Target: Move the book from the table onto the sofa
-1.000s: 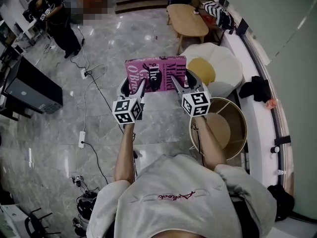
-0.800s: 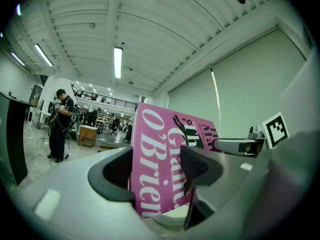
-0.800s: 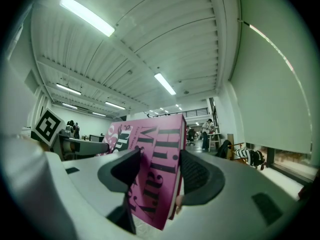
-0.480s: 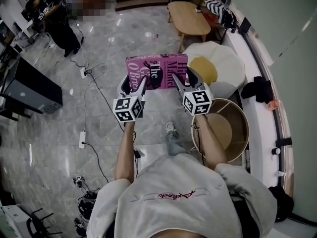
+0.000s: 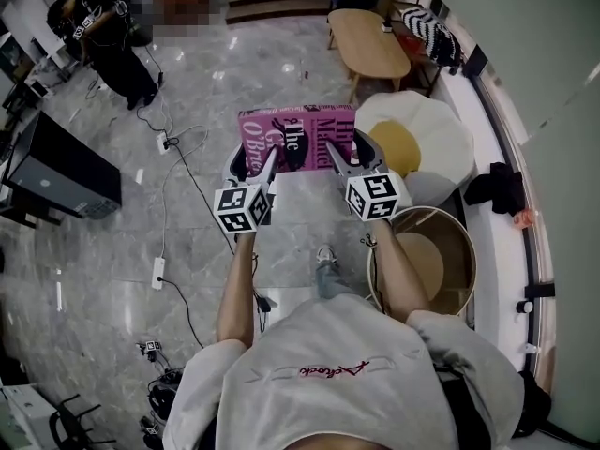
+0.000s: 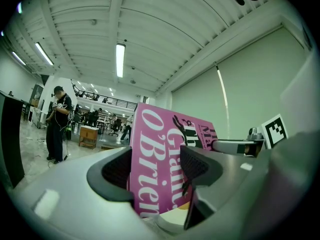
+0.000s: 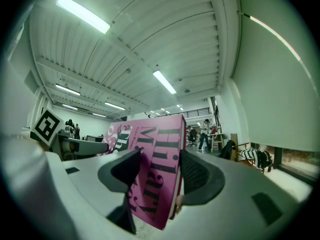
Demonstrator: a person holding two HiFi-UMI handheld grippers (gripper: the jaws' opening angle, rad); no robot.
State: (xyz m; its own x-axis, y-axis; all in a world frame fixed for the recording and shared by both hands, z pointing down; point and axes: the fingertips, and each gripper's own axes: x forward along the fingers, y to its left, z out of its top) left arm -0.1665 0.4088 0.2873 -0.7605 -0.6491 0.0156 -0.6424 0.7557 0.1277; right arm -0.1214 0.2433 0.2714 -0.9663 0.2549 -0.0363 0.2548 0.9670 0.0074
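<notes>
Above the marble floor, a white-and-yellow seat, likely the sofa, lies at two o'clock of the pink book; a round tub at five o'clock shows only its bare bottom. The book hangs in mid-air, left gripper and right gripper fingers each pinching its near edge; such shallow holds could let it slip

Book title pt. hidden; far table items too small.

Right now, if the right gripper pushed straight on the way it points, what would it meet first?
The pink book: the right gripper is shut on it. Past the book, the right gripper view shows only open air up to the ceiling, though depth is hard to judge.
</notes>
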